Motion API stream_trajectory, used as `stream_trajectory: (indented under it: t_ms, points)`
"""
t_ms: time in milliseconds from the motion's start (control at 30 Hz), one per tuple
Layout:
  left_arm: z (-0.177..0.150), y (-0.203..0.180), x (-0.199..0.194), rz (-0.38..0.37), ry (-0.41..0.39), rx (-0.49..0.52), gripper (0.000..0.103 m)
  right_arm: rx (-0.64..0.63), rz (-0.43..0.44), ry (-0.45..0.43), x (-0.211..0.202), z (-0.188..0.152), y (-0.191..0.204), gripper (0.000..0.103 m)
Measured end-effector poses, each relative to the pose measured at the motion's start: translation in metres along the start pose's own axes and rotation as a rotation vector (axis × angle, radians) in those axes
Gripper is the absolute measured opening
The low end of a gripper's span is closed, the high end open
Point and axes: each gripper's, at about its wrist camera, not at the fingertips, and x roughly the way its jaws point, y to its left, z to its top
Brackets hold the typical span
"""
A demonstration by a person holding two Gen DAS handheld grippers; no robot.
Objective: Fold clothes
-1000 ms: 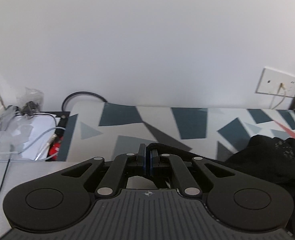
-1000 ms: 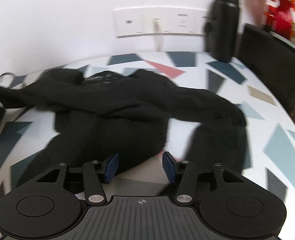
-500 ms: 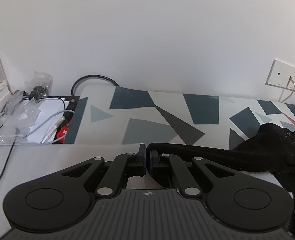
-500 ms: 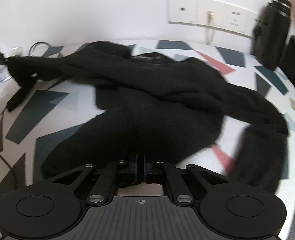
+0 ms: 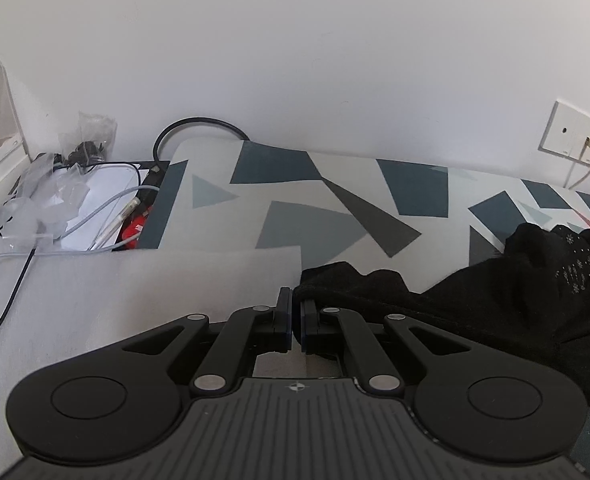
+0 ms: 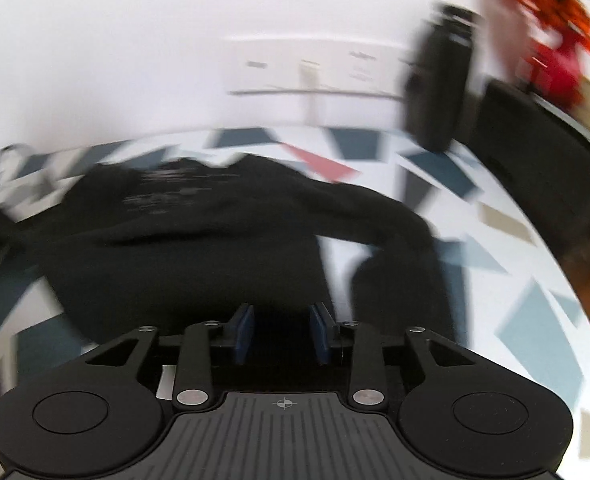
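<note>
A black knitted sweater (image 6: 199,248) lies spread on the patterned tablecloth (image 5: 335,208); the right wrist view is blurred by motion. My right gripper (image 6: 282,332) is open, its blue pads standing on either side of the sweater's near hem with nothing pinched. In the left wrist view the sweater (image 5: 535,304) is bunched at the right, and one sleeve (image 5: 347,280) reaches left to my left gripper (image 5: 293,304). That gripper is shut on the sleeve's end, low over a white sheet (image 5: 135,292).
Cables, plastic bags (image 5: 55,200) and a white box sit at the table's left end. A black bottle (image 6: 439,92), a dark box (image 6: 535,168) and a red vase with orange flowers (image 6: 555,68) stand at the far right. Wall sockets (image 6: 315,68) are behind.
My right gripper, shut half a second ago at the hem, has opened and swung right. My left gripper has drawn the sleeve end further left and lower.
</note>
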Motion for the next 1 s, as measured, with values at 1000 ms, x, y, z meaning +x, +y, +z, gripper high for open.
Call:
stream_trajectory:
  t_ms: [1000]
  points:
    - [-0.034,0.003,0.012,-0.057,0.120,-0.023,0.008,0.102,-0.071,0.107,0.018,-0.023,0.010,0.023]
